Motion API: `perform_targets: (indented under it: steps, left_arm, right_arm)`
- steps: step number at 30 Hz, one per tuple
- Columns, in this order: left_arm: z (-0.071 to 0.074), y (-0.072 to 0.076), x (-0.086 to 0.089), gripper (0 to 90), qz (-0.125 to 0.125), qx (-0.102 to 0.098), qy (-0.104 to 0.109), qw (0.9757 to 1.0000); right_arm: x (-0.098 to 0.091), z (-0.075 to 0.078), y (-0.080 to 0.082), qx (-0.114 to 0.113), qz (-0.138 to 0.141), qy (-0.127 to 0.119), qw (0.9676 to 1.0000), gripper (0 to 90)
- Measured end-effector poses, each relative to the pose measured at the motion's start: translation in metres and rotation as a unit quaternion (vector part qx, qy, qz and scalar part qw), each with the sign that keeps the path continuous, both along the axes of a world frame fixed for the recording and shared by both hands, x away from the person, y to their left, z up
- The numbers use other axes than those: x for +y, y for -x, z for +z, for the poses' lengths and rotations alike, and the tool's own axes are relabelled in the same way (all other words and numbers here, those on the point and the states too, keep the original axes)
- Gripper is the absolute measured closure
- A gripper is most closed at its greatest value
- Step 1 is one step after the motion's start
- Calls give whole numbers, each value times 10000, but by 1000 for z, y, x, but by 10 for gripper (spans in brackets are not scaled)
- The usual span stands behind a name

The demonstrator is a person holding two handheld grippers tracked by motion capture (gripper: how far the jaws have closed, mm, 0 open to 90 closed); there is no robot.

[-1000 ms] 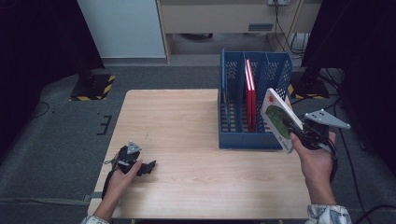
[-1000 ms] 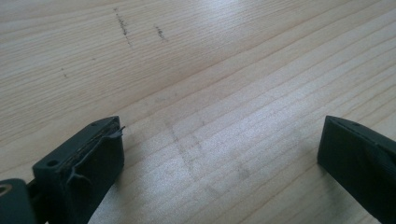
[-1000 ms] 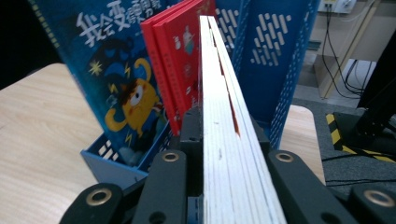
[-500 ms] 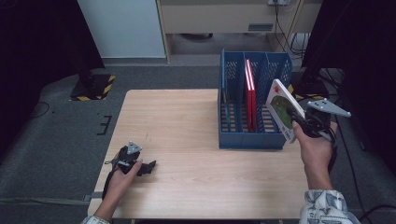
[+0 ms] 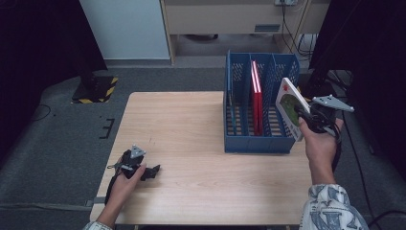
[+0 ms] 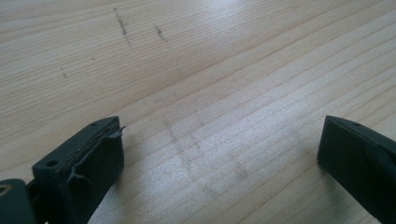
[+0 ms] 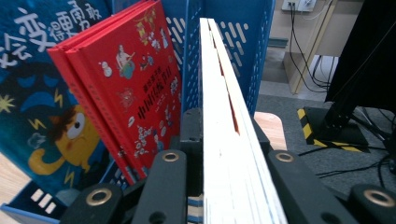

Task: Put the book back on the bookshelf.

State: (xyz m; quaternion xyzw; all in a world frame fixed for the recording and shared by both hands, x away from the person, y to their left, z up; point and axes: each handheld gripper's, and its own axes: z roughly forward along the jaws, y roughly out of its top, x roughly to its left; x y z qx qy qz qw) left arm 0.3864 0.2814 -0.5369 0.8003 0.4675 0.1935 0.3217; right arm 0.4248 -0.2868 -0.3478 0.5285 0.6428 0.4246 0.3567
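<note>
One book (image 5: 289,106) clamped edge-on in right tongs (image 5: 306,120), at right outer wall of blue rack (image 5: 239,143), not yet in slot. Red books (image 5: 257,96) stand in rack's middle slot. Left tongs (image 5: 148,171) open, empty, on worktop (image 5: 191,124) well left of rack. Risk: book's lower corner catches rack wall, twists out of grip.

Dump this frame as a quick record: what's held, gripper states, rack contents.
held: white book, tilted, at the rack's right wall, not yet in a slot
right gripper: shut on the white book's page edge
left gripper: open, nothing between the jaws, resting on the table
rack: blue, at the table's right side
rack contents: red books upright in a middle slot; blue book beside them in the right gripper view
</note>
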Motion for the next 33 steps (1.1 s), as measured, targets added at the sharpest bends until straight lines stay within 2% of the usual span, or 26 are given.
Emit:
perform_targets:
  steps: [10,15,25,33]
  left_arm:
    - [0,0,0,0,-6,-6,0,10000]
    - [0,0,0,0,-7,-5,1,10000]
    - [0,0,0,0,-10,-4,4,10000]
    - [0,0,-1,0,-10,-6,4,10000]
  right_arm:
    - [6,-3,-12,-12,-79,37,10000,761]
    - [10,-4,-16,-59,-138,-39,9999,761]
    - [8,-8,-23,-10,-243,-24,9997,761]
    - [11,-15,-35,50,-274,-24,9996,761]
